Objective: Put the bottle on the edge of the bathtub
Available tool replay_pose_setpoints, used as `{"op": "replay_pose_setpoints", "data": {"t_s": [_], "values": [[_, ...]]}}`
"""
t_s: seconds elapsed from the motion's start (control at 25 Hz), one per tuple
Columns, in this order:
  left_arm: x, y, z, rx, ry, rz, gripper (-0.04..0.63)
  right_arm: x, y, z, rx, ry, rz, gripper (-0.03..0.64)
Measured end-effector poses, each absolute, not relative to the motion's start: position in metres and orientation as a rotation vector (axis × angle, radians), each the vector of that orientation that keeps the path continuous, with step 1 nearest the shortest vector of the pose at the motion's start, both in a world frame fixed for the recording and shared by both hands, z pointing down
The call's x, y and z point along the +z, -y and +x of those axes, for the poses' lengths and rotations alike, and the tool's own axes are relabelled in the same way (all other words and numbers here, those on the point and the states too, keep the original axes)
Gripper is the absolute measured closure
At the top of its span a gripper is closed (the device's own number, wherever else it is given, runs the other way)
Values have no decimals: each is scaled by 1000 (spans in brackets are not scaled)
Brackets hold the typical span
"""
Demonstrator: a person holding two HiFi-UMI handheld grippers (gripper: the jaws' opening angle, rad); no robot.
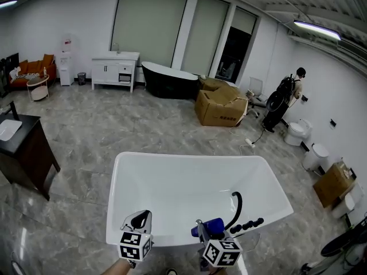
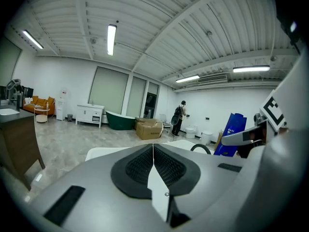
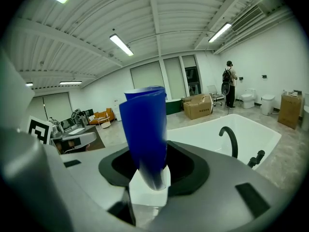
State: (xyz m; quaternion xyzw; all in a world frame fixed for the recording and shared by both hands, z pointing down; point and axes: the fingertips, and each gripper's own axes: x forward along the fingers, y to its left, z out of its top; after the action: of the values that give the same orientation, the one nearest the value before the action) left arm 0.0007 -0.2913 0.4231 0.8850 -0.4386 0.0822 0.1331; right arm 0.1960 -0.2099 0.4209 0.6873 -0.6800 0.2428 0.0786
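Clamping the blue bottle [image 3: 144, 124], right tool [image 3: 148, 158] hangs by the bathtub [image 1: 122, 179]; left tool [image 2: 153, 151] closed.

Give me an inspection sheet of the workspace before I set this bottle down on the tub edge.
Surface: white bathtub; black faucet on its near right rim.
Job's things: blue bottle, held, not yet on the rim.
Clutter: nothing seen in the tub.
Grippers: right gripper shut on the bottle; left gripper shut, empty.
Cables: cord on the floor beyond the tub.
Surroundings: cardboard boxes, dark bathtub, white vanity, person at the far wall.
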Motion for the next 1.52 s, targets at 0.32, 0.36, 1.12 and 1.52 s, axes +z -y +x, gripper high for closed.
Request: {"op": "replay_pose_setpoints", "data": {"t_s": [0.32, 0.36, 1.12, 1.52], "values": [[440, 291, 24, 299, 1284, 2549, 575, 443, 217, 211, 758, 2061, 1996, 443], [443, 288, 26, 315, 1278, 2548, 575, 447, 216, 213, 769, 2054, 1995, 444], [543, 250, 29, 517, 1195, 2400, 575, 546, 196, 215, 958, 1964, 1878, 444], [592, 232, 29, 594, 1152, 2328, 575, 598, 177, 214, 1058, 1891, 1836, 444]]}}
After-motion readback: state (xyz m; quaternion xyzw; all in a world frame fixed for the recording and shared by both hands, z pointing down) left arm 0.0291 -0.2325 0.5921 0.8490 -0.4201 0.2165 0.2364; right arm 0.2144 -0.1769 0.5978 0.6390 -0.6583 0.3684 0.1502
